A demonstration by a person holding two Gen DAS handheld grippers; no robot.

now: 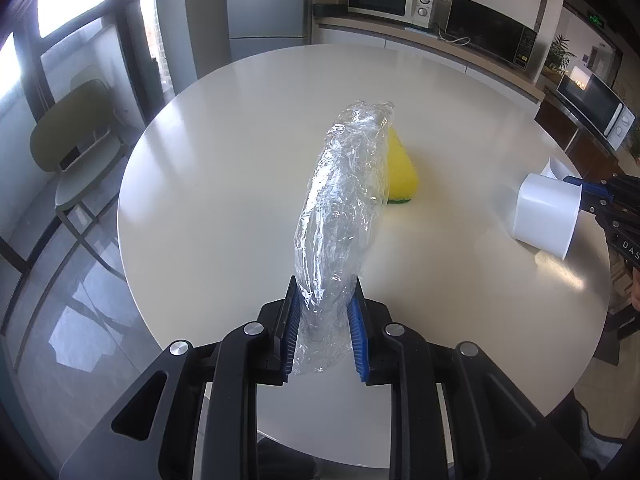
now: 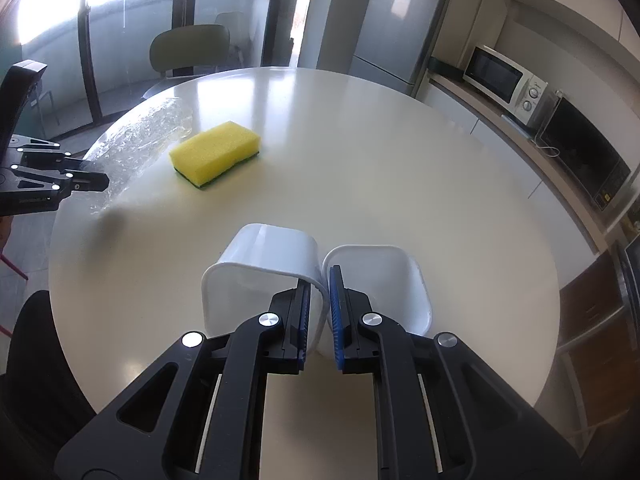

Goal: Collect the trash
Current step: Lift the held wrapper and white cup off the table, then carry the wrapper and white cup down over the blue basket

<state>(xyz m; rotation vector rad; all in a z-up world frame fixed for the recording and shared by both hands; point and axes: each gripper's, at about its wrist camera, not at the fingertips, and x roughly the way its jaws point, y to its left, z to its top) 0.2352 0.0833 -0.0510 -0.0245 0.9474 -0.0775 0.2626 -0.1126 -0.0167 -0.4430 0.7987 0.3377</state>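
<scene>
Between your left fingers (image 1: 325,312), a long crumpled piece of clear plastic wrap (image 1: 342,204) is clamped at its near end. Both blue pads press into it, and the rest of the wrap reaches forward past the fingertips, raised above the round white tabletop (image 1: 224,184). Just beyond the wrap's far end and a little to its right, a yellow sponge (image 1: 402,172) with a green underside lies flat on the tabletop. From the right wrist view, the same wrap (image 2: 140,140) sits far ahead and to the left of your right fingers, with the sponge (image 2: 216,152) just beside it.

Your right fingers (image 2: 318,300) are nearly closed on the thin wall of a white bin (image 2: 260,264), which lies tipped on its side with its mouth facing you. The left pad is inside the bin and the right pad is outside, with the rim between them; whether the pads press the wall I cannot tell for certain, though the gap is very narrow. Touching the right finger on its outer side is a white lid (image 2: 384,280), lying tilted on the tabletop against the bin.
</scene>
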